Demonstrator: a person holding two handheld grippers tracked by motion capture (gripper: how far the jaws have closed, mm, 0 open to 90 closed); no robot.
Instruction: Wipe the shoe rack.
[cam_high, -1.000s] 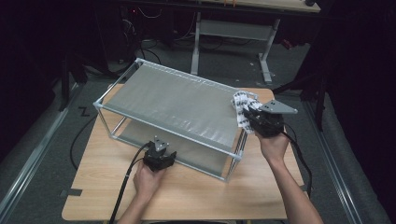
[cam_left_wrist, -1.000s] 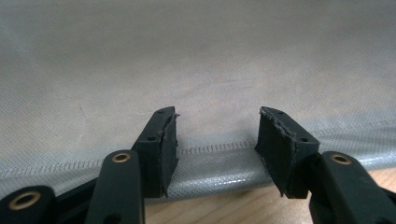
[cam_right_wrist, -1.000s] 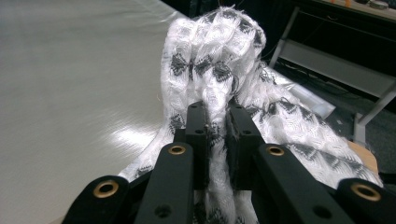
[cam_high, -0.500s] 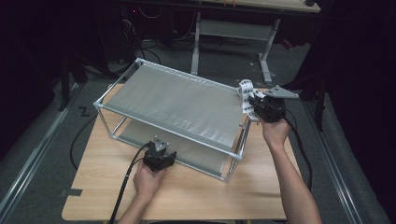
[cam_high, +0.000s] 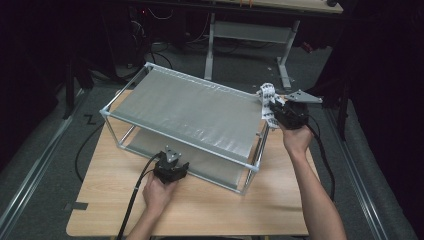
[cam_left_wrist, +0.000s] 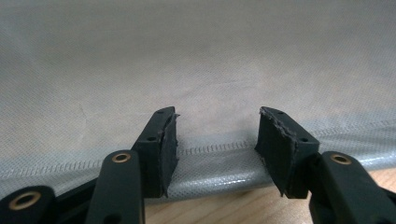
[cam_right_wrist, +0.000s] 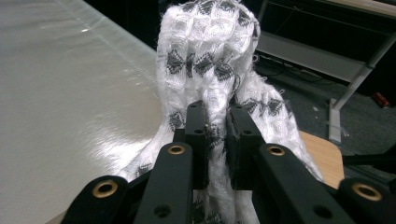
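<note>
Meanwhile the right gripper (cam_high: 272, 107) is pinching a white cloth with dark diamonds (cam_right_wrist: 212, 60) between closed jaws, holding it just off the far right corner of the grey fabric rack (cam_high: 190, 107). At the rack's near side, the left gripper (cam_high: 172, 159) is resting with open jaws straddling the lower shelf's hem (cam_left_wrist: 217, 154)
</note>
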